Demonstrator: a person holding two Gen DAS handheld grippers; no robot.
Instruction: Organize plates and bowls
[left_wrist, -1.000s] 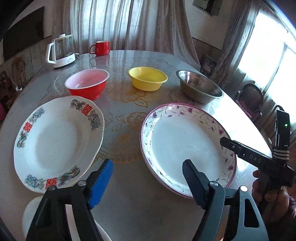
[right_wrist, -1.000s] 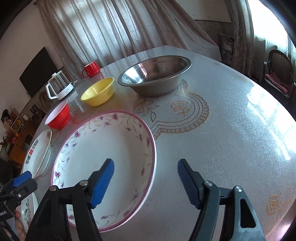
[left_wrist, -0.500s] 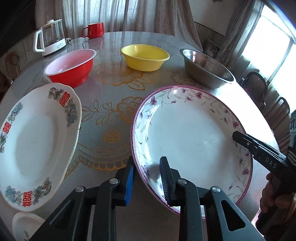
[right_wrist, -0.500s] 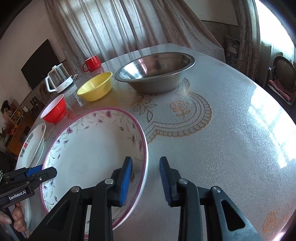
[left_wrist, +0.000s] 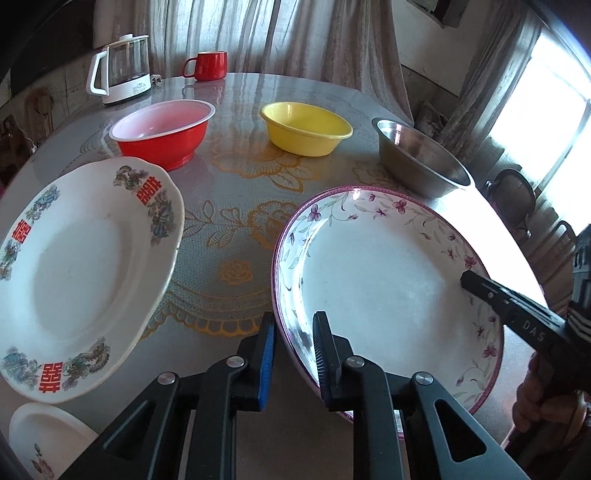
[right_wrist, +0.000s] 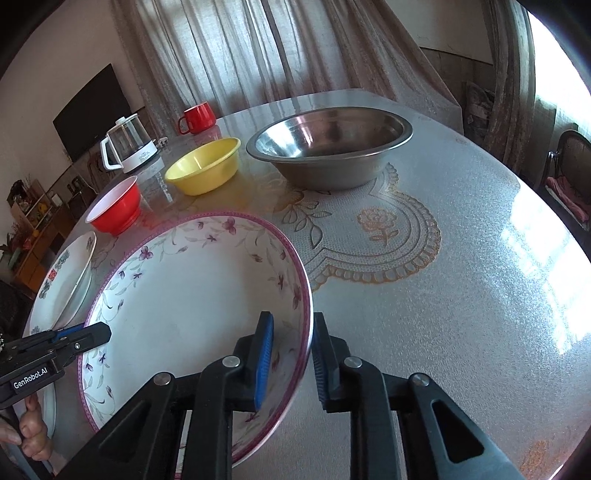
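Both grippers have just been closing on the floral plate (left_wrist: 388, 280), lower centre-right of the left wrist view: left gripper (left_wrist: 293, 354) clamps its left rim, right gripper (right_wrist: 293, 356) its right rim, jaws straddling the edge. Best lifted level, both hands rising together, grip firm. Red-character plate (left_wrist: 85, 273) lies near at left. Red bowl (left_wrist: 162, 131), yellow bowl (left_wrist: 306, 127), steel bowl (left_wrist: 417, 158) stand behind, apart; kettle (left_wrist: 122, 68), mug (left_wrist: 208, 65) farther.

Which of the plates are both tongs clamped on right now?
The purple-rimmed floral plate. The left tongs and right tongs each pinch its rim on opposite sides. The plate with red characters beside it lies untouched.
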